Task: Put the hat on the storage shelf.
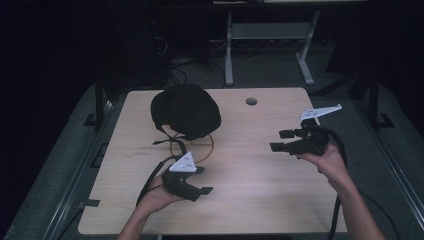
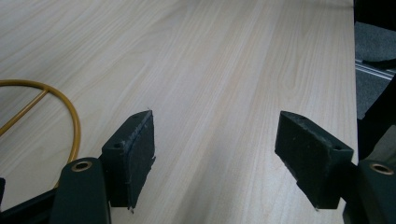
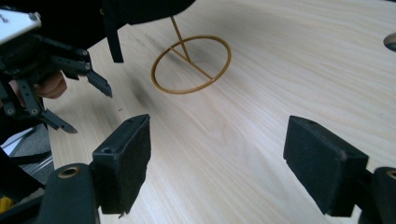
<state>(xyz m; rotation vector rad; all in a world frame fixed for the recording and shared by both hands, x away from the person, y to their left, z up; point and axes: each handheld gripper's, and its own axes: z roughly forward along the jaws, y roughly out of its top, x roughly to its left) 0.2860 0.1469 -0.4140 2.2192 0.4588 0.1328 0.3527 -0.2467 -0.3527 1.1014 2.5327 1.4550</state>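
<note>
A black helmet-like cap (image 1: 186, 111) rests on a thin yellow wire stand whose ring base (image 1: 210, 145) lies on the wooden table at the back left. The ring (image 3: 191, 65) sits ahead of my right gripper (image 3: 217, 140), which is open with bare wood between its pads. The cap's underside (image 3: 140, 9) hangs over the ring. My left gripper (image 1: 204, 180) is held just in front of the ring, open and holding nothing. Part of the ring (image 2: 70, 116) curves past its left jaw. My right gripper (image 1: 280, 140) hovers at the table's right side, pointing left.
The light wooden table (image 1: 260, 190) has a round cable hole (image 1: 251, 101) near its far edge. A black strap (image 3: 113, 42) dangles from the cap. Black cables trail off both grippers. Dark floor and a white desk frame (image 1: 229, 50) lie beyond the table.
</note>
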